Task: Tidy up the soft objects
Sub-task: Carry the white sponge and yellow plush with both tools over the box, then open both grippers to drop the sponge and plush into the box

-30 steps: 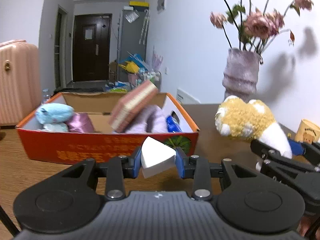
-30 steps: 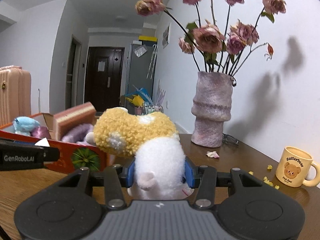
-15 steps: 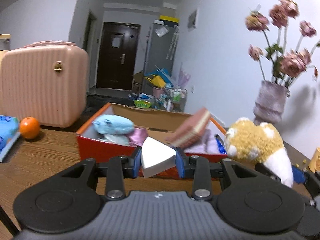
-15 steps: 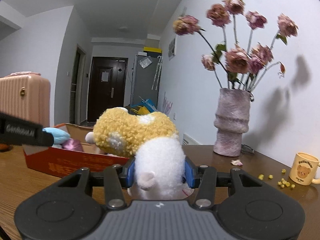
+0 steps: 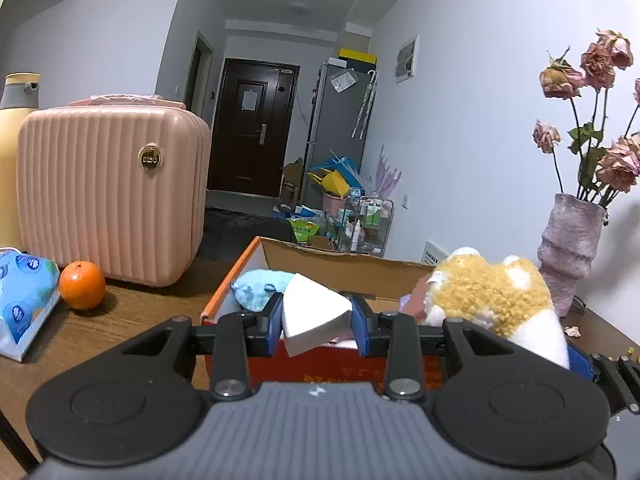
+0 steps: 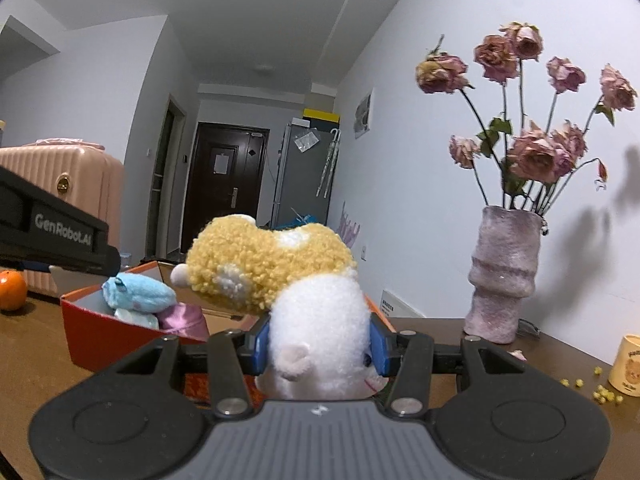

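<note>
In your left wrist view, your left gripper (image 5: 316, 326) clamps a white sponge wedge (image 5: 310, 316) between its fingers, raised just short of the orange box (image 5: 236, 280) on the bench (image 5: 120, 320), probably bound for it. In your right wrist view, your right gripper (image 6: 318, 344) squeezes the plush toy (image 6: 296, 300) by its white end, leaving the yellow bulk free to drop beside the blue plush (image 6: 138, 290) inside.

Dim cool light, sharp, fisheye-warped edges
</note>
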Motion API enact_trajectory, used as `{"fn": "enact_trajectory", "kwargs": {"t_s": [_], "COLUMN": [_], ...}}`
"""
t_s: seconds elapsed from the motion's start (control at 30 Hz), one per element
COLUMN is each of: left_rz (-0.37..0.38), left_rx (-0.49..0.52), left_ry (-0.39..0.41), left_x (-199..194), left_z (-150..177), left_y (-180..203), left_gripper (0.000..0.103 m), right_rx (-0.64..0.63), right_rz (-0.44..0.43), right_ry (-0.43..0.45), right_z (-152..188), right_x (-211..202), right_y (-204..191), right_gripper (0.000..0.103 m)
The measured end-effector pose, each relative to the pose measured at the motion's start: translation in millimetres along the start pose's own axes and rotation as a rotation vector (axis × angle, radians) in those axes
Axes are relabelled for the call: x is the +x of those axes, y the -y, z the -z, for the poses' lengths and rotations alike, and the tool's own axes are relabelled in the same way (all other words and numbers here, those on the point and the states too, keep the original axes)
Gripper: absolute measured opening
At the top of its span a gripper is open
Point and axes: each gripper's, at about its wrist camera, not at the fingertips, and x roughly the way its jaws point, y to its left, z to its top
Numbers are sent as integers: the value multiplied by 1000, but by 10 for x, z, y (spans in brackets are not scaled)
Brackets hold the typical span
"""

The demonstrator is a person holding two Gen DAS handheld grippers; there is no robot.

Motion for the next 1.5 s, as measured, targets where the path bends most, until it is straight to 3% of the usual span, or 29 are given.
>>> {"fn": "enact_trajectory", "kwargs": {"t_s": [0.8,1.17,1.27,1.3,1.37,1.43,1.5], "left_rz": [-14,-15,-20,-22,-21,-30,-57], "left_rx": [1,-16,-7,-6,-10,-13,-21], "left_ry": [18,-20,-14,-13,-17,-15,-6], "left_x": [1041,1337,1302,1292,1282,1278,1264], "left_z": [-244,-250,-229,-222,-225,-239,-252], "left_y": [86,47,65,70,56,53,41], "left_gripper": [35,38,45,52,62,80,93], "right_rx": [-25,-67,-73,-73,-69,-59,-49], "right_rz": [-39,-88,-93,-93,-88,-82,-81], "right_ry": [16,-27,-41,-47,-56,-63,-68], "right_z": [-226,-255,-246,-242,-237,-229,-225], "right_x": [1128,1334,1336,1337,1341,1342,1333], "right_y": [-89,-156,-156,-159,-155,-141,-124], "right_gripper": [47,52,56,58,76,87,90]}}
